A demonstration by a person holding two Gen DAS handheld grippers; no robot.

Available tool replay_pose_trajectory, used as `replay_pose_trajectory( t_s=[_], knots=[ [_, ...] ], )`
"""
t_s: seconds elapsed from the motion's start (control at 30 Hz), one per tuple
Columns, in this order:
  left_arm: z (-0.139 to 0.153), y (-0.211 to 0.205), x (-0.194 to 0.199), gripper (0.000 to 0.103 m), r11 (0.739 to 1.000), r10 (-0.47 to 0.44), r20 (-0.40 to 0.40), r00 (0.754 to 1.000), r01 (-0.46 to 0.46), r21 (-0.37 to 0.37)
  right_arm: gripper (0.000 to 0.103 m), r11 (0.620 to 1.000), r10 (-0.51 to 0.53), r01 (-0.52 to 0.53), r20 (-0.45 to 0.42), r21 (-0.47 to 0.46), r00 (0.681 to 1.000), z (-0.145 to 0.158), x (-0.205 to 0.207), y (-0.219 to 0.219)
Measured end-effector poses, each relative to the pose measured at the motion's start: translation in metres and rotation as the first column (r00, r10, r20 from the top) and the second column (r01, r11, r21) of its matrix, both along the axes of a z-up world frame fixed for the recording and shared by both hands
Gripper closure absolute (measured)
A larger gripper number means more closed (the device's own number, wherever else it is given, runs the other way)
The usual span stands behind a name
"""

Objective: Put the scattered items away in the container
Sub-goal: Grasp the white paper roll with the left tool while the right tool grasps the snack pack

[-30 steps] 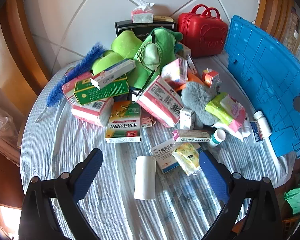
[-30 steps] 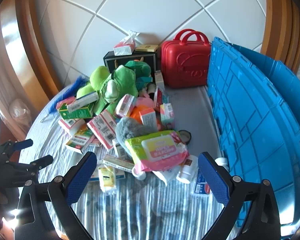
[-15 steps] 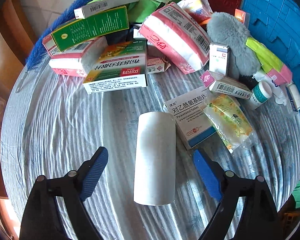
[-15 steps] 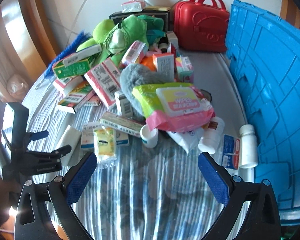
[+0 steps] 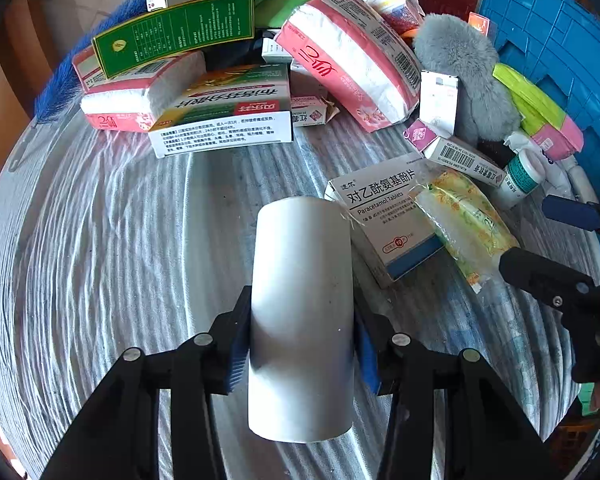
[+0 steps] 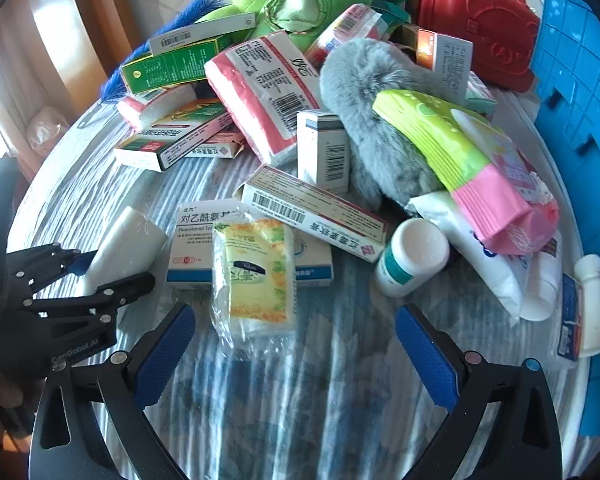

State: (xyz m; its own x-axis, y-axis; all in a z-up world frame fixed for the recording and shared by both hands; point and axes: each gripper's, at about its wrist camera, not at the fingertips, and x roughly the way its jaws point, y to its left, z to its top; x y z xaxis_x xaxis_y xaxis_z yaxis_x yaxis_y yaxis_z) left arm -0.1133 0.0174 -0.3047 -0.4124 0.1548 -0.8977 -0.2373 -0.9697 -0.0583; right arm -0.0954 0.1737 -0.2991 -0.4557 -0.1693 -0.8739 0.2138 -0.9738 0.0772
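Observation:
My left gripper (image 5: 302, 340) is shut on a white roll (image 5: 302, 312) that lies on the striped cloth; it also shows in the right wrist view (image 6: 120, 250). My right gripper (image 6: 296, 344) is open and empty, just in front of a yellow tissue pack (image 6: 256, 276) that lies on a paracetamol box (image 6: 196, 236). The tissue pack (image 5: 464, 216) and box (image 5: 384, 208) show in the left wrist view too. The blue crate (image 6: 580, 92) stands at the right. A pile of boxes, packs and toys lies behind.
A white bottle (image 6: 412, 256), a grey furry toy (image 6: 376, 92), a green-pink wipes pack (image 6: 472, 156), a red case (image 6: 476, 20), green plush (image 6: 300, 4) and a blue duster (image 5: 68, 76) crowd the round table. Another white bottle (image 6: 590, 304) lies by the crate.
My left gripper moved forward and down and closed on the white roll. My right gripper moved forward and lower toward the yellow tissue pack, still open.

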Motion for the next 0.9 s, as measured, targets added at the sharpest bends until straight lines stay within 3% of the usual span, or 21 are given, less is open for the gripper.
replay_pose_trajectory(
  t_s=[0.3, 0.37, 0.53, 0.63, 0.9],
  knots=[
    [0.011, -0.015, 0.007, 0.059, 1.000, 0.009, -0.028, 1.000, -0.009, 0.010, 0.016, 0.999, 0.014, -0.014, -0.003, 0.030, 1.000, -0.016, -0.016, -0.027],
    [0.007, -0.020, 0.008, 0.059, 1.000, 0.015, -0.021, 1.000, -0.015, 0.016, 0.025, 0.999, 0.016, -0.016, 0.001, 0.043, 1.000, -0.020, -0.020, -0.031],
    [0.005, -0.030, 0.004, 0.059, 1.000, 0.022, -0.012, 1.000, -0.021, 0.023, 0.035, 0.998, 0.014, -0.015, 0.003, 0.058, 1.000, -0.024, -0.025, -0.036],
    [0.004, -0.033, 0.001, 0.059, 0.999, 0.023, -0.009, 1.000, -0.023, 0.024, 0.049, 0.998, 0.023, -0.023, -0.005, 0.061, 1.000, -0.023, -0.026, -0.039],
    [0.010, -0.032, 0.006, 0.059, 0.999, 0.028, -0.009, 1.000, -0.028, 0.019, 0.066, 0.999, 0.026, -0.026, 0.002, 0.040, 1.000, -0.017, -0.026, -0.040]
  ],
)
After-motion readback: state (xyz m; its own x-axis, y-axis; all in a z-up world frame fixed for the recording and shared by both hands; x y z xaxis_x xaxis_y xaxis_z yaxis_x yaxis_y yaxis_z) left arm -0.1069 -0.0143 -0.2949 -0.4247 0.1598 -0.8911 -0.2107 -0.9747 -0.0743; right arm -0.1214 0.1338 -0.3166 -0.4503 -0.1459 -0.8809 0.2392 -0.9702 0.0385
